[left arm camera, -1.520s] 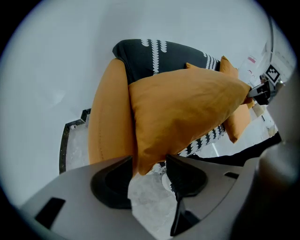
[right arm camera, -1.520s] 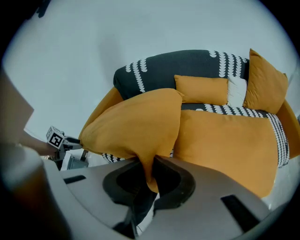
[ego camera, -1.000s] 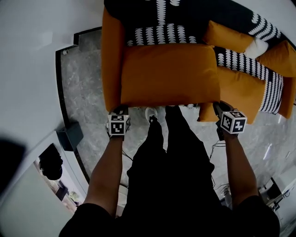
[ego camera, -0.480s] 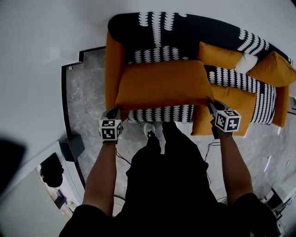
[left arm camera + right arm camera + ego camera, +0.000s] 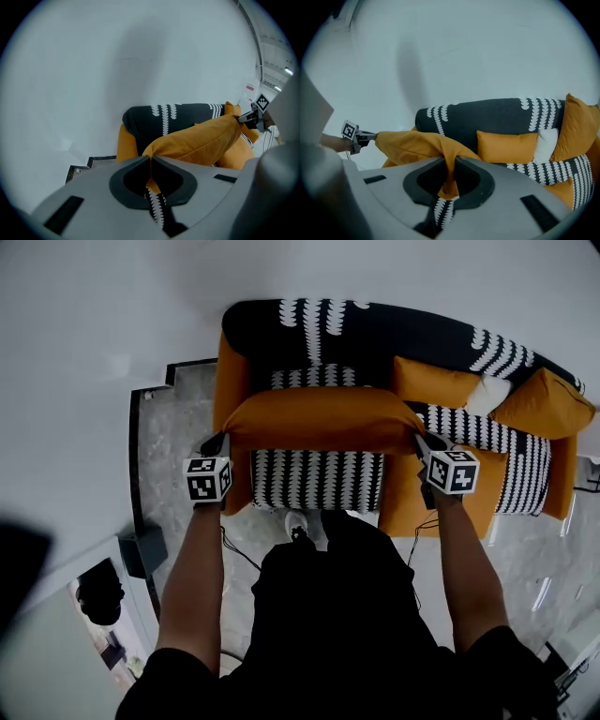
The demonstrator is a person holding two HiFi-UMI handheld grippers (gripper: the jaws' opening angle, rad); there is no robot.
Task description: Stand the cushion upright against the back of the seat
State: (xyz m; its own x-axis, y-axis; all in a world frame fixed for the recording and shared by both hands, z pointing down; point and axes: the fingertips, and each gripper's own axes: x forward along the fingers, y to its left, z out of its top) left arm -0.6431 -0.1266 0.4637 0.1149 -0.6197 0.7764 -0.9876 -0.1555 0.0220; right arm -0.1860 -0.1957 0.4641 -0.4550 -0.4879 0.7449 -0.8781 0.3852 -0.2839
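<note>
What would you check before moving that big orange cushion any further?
1. Left gripper on a cushion corner: ok, its jaws have just been closing and pinch the fabric.
2. Right gripper on the other corner: ok, shut on fabric.
3. Near edge raised off the patterned seat: ok.
4. Upright against the backrest: not ok, not yet.
5. Grips firm enough to carry it: cannot tell.

Patterned sofa (image 5: 272, 334) — orange pillows (image 5: 436, 382) atop
</note>
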